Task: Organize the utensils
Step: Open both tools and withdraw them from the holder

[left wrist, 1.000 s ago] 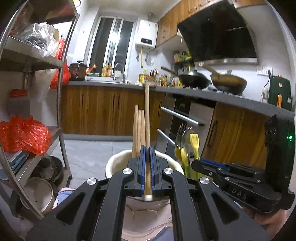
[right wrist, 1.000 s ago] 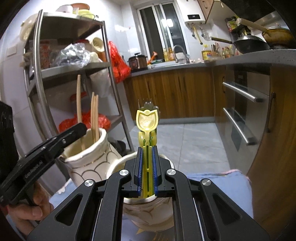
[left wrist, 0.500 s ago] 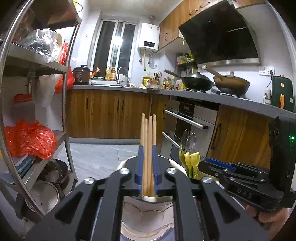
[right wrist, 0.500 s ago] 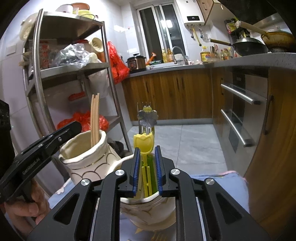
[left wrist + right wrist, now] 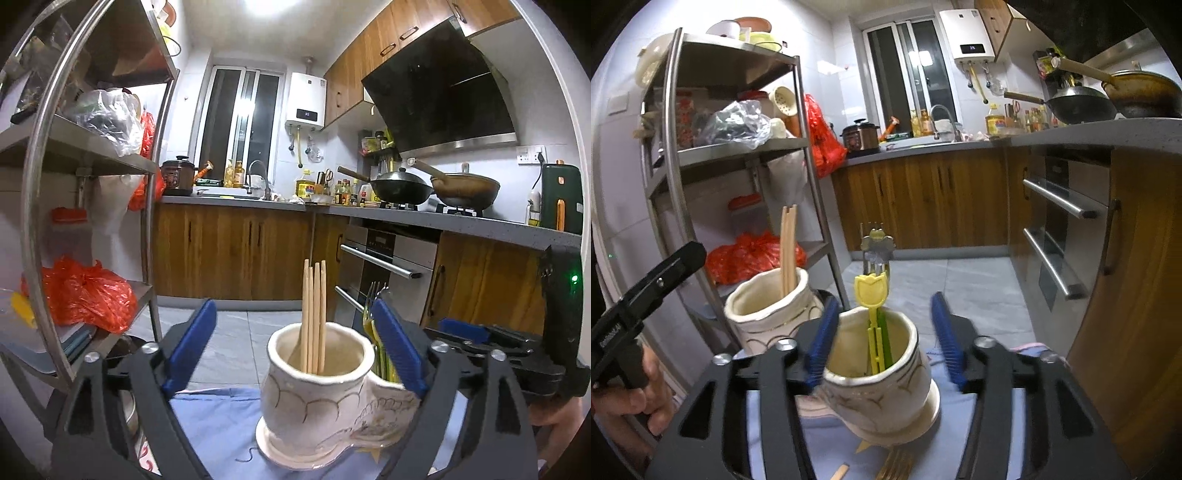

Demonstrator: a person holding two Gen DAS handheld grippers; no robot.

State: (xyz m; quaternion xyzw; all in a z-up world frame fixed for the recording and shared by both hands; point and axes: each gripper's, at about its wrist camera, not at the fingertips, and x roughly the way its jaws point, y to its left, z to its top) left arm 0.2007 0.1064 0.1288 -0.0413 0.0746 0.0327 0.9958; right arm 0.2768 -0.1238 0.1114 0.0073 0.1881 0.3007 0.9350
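Currently both grippers are seen with jaws spread wide and nothing held.

Left gripper (image 5: 295,350): the blue-padded jaws are parted on either side of the cream glazed ceramic cup with brown scallop lines (image 5: 314,398), not touching it. Four light wooden chopsticks (image 5: 314,314) are stood upright inside that cup.

Right gripper (image 5: 882,336): the jaws are opened around the second cream ceramic cup (image 5: 879,384), which is joined to the first. Inside it a yellow plastic utensil with a tulip-shaped top (image 5: 872,317) is stood, with a green one just beside it and a metal fork with a flower-shaped end (image 5: 877,251) behind.

Both cups are set on a light blue cloth (image 5: 218,424) covering the tabletop. A gold fork (image 5: 897,465) and a small wooden piece (image 5: 839,470) are left lying on the cloth in front of the cups.
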